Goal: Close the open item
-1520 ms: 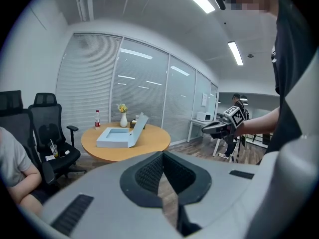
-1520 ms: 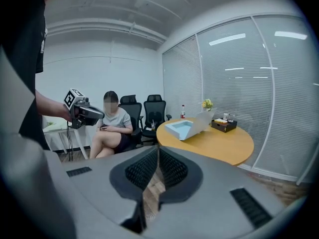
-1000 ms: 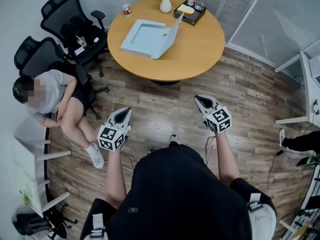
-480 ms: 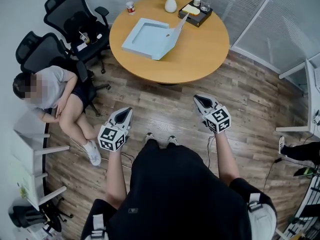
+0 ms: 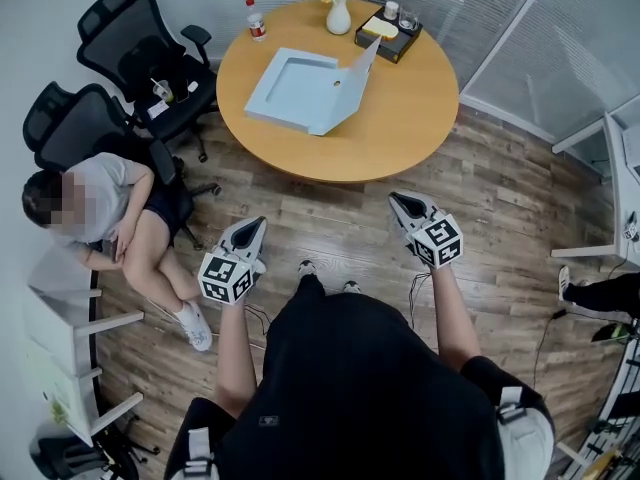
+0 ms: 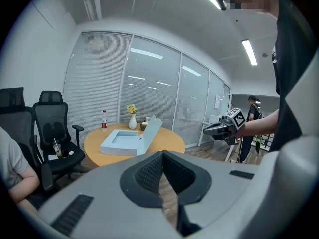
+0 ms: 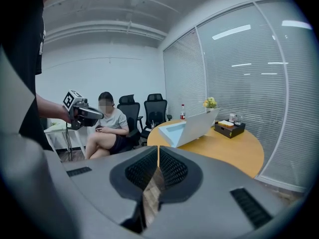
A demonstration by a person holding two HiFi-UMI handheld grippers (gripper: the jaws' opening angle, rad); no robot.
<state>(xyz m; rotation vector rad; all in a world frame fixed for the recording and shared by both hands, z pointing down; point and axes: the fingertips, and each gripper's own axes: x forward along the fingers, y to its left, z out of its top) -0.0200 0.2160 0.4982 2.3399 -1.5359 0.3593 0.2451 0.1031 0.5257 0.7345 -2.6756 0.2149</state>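
- Tray [image 5: 388, 38] contents are reading too small for us.
- We are holding left gripper [image 5: 254, 228] and right gripper [image 5: 401, 201] fully closed, empty, well apart from the box [image 5: 300, 93].

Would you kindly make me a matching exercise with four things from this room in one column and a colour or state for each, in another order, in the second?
Column one:
1. box
2. vase
3. tray
4. left claw

Column two:
A. shut, empty
B. light blue, open
C. black
D. white

Pairs: 1-B, 2-D, 3-C, 4-A
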